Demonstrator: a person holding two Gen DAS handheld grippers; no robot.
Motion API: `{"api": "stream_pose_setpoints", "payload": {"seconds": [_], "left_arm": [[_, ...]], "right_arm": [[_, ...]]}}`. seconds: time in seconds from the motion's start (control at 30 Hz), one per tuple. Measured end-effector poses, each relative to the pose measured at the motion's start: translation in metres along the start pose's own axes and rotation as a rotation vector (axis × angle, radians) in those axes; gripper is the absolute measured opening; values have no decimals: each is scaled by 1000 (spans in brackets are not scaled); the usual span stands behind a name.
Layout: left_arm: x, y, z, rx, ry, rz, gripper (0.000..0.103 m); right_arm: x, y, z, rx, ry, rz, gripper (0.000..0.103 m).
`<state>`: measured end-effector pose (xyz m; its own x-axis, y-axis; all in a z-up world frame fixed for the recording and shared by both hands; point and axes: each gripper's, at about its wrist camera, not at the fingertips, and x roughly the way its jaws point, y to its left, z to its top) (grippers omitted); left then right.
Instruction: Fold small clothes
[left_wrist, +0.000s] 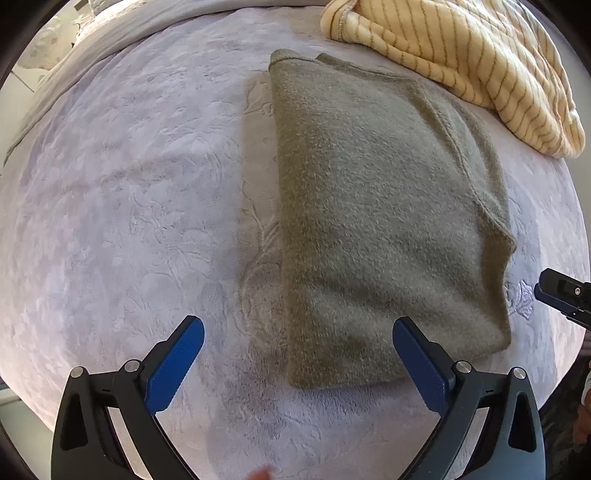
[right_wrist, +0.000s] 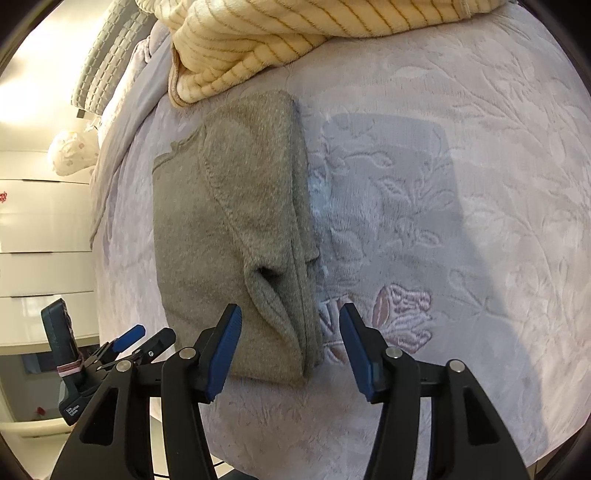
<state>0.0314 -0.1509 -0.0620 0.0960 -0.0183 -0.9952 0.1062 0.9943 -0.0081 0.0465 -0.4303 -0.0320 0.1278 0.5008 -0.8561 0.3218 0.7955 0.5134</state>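
Observation:
An olive-green fleece garment (left_wrist: 384, 206) lies folded into a long rectangle on the bed; it also shows in the right wrist view (right_wrist: 229, 236). My left gripper (left_wrist: 297, 341) is open and empty, hovering over the garment's near left corner. My right gripper (right_wrist: 290, 326) is open and empty, its fingers on either side of the garment's near right corner with its layered edges. The right gripper's tip shows in the left wrist view (left_wrist: 561, 299). The left gripper shows at the left in the right wrist view (right_wrist: 142, 341).
A cream blanket with brown stripes (left_wrist: 472, 59) is heaped at the far side, touching the garment's far end; it also shows in the right wrist view (right_wrist: 266, 48). The lilac embossed bedspread (left_wrist: 122, 192) covers the bed. White drawers (right_wrist: 40, 240) stand beyond the bed's left edge.

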Motion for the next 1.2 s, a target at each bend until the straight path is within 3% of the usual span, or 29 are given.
{"api": "stream_pose_setpoints", "payload": {"seconds": [0.17, 0.43, 0.6, 0.87, 1.1, 1.2], "left_arm": [[17, 8, 5, -10, 48, -43, 102], [11, 32, 32, -84, -49, -116, 102], [17, 42, 57, -122, -64, -158, 102], [41, 47, 84, -150, -57, -259, 102], [68, 44, 99, -136, -27, -402, 102], [78, 38, 102, -129, -21, -430, 102]], "right_arm": [[2, -4, 8, -6, 6, -6, 65], [18, -15, 21, 9, 47, 1, 65], [25, -19, 33, 23, 56, 28, 65], [45, -21, 57, 27, 67, 126, 65], [81, -17, 78, -15, 130, 267, 65], [96, -12, 85, -38, 153, 308, 68]]}}
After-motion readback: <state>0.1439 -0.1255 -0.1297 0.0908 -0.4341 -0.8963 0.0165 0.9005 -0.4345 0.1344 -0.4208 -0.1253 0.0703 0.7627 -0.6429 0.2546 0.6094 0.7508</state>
